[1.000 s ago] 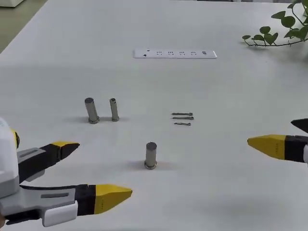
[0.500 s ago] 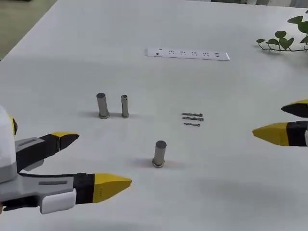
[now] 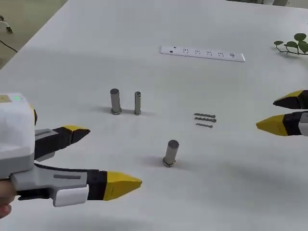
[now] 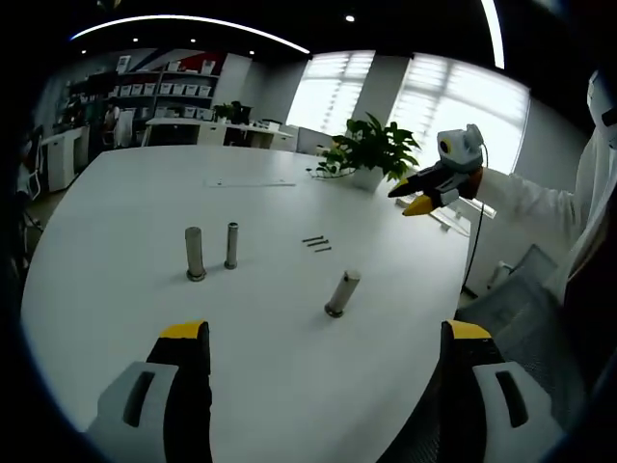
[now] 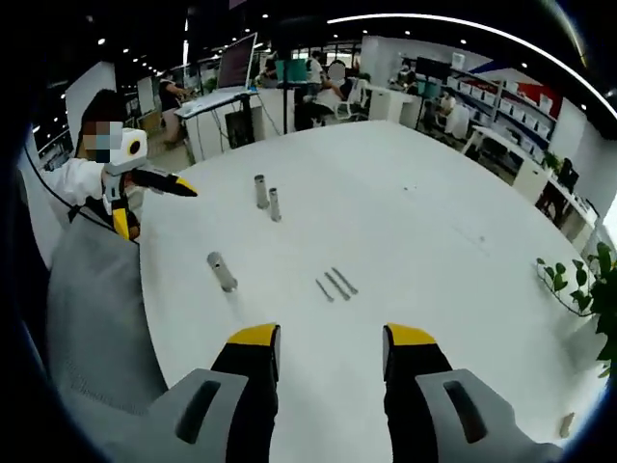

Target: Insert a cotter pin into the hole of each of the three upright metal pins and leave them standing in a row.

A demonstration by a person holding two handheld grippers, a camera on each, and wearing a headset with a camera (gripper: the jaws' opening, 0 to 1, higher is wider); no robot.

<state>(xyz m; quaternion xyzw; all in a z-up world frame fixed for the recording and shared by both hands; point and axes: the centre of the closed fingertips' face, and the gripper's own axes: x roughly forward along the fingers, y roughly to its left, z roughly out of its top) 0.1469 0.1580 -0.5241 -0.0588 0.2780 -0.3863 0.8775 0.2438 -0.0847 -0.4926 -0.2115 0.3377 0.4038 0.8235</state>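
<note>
While the left hand-held gripper (image 3: 114, 157) and right hand-held gripper (image 3: 266, 114) hover spread, empty, one metal pin (image 3: 171, 153) stands nearest on the tabletop (image 3: 231, 192); beyond lie three cotter pins (image 3: 205, 120), likely light, stiff, slippery: pinch the head. Two metal pins (image 3: 115, 101) stand farthest.

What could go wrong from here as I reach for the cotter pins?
1. The three cotter pins lie flat, thin and close together on the table. The open right gripper may pinch two at once or slip off them.
2. The front pin stands free, apart from the back pins. A brush from the open left gripper could topple it.
</note>
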